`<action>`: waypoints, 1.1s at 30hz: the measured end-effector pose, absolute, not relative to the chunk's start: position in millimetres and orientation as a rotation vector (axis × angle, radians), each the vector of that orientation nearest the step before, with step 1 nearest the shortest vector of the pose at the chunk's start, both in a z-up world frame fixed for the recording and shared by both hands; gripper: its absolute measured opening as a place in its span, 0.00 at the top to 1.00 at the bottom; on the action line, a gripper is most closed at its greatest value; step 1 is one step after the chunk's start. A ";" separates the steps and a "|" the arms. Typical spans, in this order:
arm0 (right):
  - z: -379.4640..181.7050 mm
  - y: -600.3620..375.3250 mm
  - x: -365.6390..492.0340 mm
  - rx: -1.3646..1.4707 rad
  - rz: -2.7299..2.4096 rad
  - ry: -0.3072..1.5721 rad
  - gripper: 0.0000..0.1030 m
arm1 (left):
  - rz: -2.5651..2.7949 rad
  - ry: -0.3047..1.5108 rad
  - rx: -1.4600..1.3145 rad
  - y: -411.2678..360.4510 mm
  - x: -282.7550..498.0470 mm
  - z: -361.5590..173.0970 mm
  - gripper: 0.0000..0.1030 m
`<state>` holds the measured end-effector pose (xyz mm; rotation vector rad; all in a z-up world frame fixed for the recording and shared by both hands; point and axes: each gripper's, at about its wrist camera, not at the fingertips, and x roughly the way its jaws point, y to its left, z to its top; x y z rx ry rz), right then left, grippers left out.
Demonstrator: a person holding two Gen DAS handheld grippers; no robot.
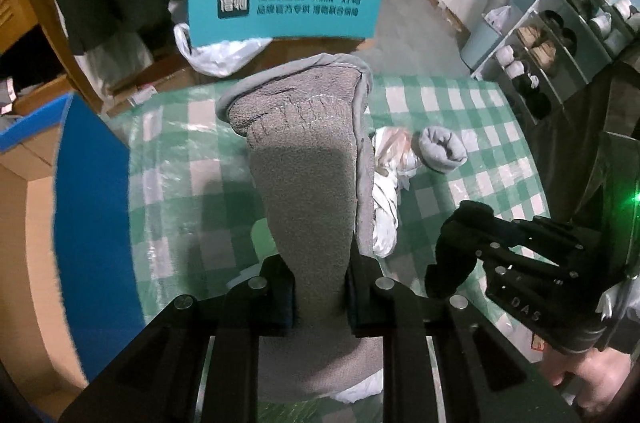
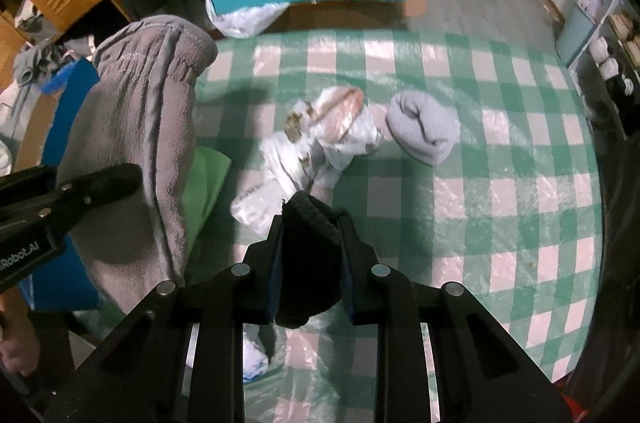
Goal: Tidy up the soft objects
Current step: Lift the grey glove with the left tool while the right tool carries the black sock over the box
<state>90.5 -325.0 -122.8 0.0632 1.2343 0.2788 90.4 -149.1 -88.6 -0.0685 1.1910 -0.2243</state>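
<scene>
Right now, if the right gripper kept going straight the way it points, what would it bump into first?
Probably the crumpled plastic bag on the checked tablecloth, just beyond the black sock that the right gripper holds; depth is uncertain.

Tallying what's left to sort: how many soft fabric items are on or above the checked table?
3: a grey fleece glove held in the left gripper, a black knit piece in the right gripper, a rolled grey sock lying on the tablecloth. Others may be hidden.

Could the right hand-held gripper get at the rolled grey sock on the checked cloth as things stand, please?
Probably not yet: the path to the rolled grey sock looks clear, but the right hand-held gripper is shut on a black sock.
</scene>
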 end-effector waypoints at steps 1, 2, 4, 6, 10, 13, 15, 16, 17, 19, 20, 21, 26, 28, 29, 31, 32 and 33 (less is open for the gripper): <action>-118.3 -324.9 89.1 0.061 0.279 1.223 0.78 | -0.221 1.183 -0.065 -147.6 89.0 -85.2 0.82; -113.4 -324.3 88.6 0.058 0.280 1.213 0.78 | -0.215 1.173 -0.059 -145.6 87.3 -81.3 0.82; -105.5 -322.7 86.7 0.054 0.282 1.194 0.78 | -0.204 1.156 -0.050 -142.6 84.2 -75.1 0.82; -98.4 -320.5 85.7 0.053 0.287 1.180 0.78 | -0.193 1.142 -0.048 -138.7 80.5 -69.1 0.82; -82.1 -318.5 79.9 0.057 0.296 1.152 0.78 | -0.174 1.120 -0.045 -129.2 73.6 -59.6 0.82; -71.4 -315.1 76.9 0.057 0.302 1.133 0.78 | -0.162 1.104 -0.041 -122.5 68.5 -52.2 0.82; -63.0 -312.6 72.2 0.057 0.311 1.120 0.78 | -0.160 1.093 -0.038 -118.7 65.5 -47.3 0.82; -57.6 -310.2 70.7 0.056 0.317 1.110 0.78 | -0.158 1.086 -0.037 -117.1 63.9 -45.0 0.82; -52.9 -308.9 70.3 0.055 0.321 1.103 0.78 | -0.157 1.079 -0.035 -115.3 62.2 -42.5 0.82; -46.3 -305.2 70.0 0.052 0.331 1.089 0.78 | -0.156 1.069 -0.036 -111.8 59.0 -37.4 0.82; -41.9 -302.6 68.9 0.051 0.340 1.082 0.78 | -0.156 1.064 -0.039 -109.3 57.2 -34.0 0.82; -39.3 -300.8 68.1 0.051 0.346 1.077 0.78 | -0.155 1.060 -0.040 -107.9 55.4 -31.8 0.82; -23.1 -286.5 62.5 0.043 0.381 1.051 0.78 | -0.136 1.022 -0.022 -99.2 45.6 -17.2 0.82; -18.1 -281.6 60.6 0.040 0.393 1.040 0.78 | -0.137 1.016 -0.030 -93.7 41.8 -12.6 0.82; -15.8 -278.9 59.8 0.038 0.398 1.036 0.78 | -0.138 1.017 -0.034 -90.8 40.9 -11.5 0.82; -13.2 -274.8 59.1 0.036 0.404 1.030 0.78 | -0.137 1.015 -0.046 -84.4 38.0 -8.7 0.82; -12.0 -272.4 59.1 0.037 0.408 1.029 0.78 | -0.138 1.011 -0.052 -80.7 36.2 -6.7 0.82; -10.6 -269.4 59.4 0.040 0.413 1.029 0.78 | -0.138 1.011 -0.057 -78.7 35.5 -5.9 0.82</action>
